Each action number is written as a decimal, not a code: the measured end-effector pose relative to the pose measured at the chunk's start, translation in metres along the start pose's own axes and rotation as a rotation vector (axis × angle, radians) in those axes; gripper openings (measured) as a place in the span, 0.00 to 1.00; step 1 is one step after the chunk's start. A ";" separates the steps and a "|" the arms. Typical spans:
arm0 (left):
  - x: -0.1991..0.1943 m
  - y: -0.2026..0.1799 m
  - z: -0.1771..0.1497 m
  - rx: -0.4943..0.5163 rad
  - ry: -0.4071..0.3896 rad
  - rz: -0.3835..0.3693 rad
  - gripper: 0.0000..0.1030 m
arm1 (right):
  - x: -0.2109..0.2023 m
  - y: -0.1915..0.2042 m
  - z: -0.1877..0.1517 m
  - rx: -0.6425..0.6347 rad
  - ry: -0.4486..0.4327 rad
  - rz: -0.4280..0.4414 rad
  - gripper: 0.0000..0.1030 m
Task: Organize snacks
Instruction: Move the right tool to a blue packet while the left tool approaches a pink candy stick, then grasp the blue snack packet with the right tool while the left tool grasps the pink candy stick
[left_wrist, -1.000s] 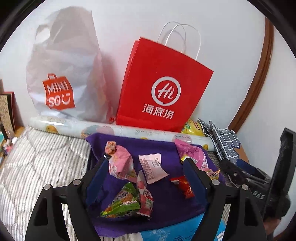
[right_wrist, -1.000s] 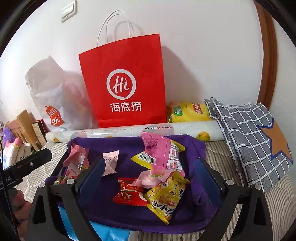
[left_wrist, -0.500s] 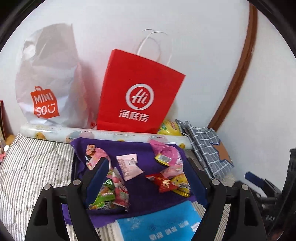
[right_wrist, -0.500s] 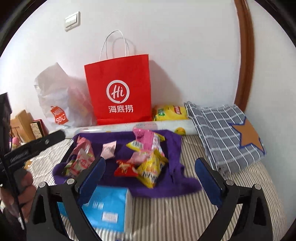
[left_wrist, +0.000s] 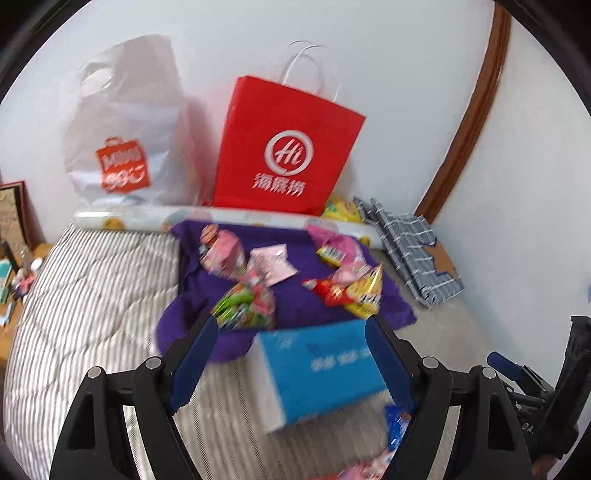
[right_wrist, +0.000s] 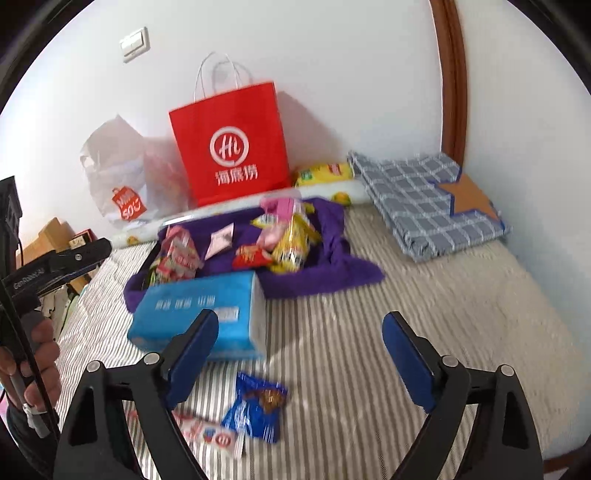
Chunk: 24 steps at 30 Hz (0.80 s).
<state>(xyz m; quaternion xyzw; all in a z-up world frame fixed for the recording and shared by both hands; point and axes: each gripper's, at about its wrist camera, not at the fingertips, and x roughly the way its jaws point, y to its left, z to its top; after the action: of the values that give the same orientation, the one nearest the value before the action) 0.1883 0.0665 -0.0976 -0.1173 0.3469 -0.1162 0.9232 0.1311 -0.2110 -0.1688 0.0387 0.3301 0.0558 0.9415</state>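
Most of the snacks (right_wrist: 280, 240) already lie gathered on the purple cloth (right_wrist: 343, 269) at the far side of the bed (right_wrist: 406, 332), by the blue box (right_wrist: 199, 314). A blue packet (right_wrist: 258, 410) and a red-and-white one (right_wrist: 210, 435) still lie loose nearer. The left claw (left_wrist: 291, 365) is spread and empty; the right claw (right_wrist: 299, 362) is closing on nothing

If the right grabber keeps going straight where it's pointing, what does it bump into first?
Probably just the striped bedcover. Nothing is between the right gripper fingers as its jaws close; the blue box and blue snack packet sit off to its left.
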 end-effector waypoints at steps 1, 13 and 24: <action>-0.002 0.004 -0.004 -0.003 0.006 0.007 0.79 | 0.002 0.002 -0.005 -0.001 0.014 0.007 0.80; -0.029 0.033 -0.044 -0.002 0.048 0.084 0.79 | 0.040 0.030 -0.058 -0.004 0.167 0.042 0.67; -0.032 0.036 -0.068 0.009 0.101 0.082 0.79 | 0.063 0.033 -0.067 -0.006 0.192 -0.048 0.60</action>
<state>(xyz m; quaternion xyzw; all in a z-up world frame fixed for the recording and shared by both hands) 0.1245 0.1013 -0.1382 -0.0927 0.3968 -0.0857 0.9092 0.1350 -0.1681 -0.2563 0.0222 0.4195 0.0377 0.9067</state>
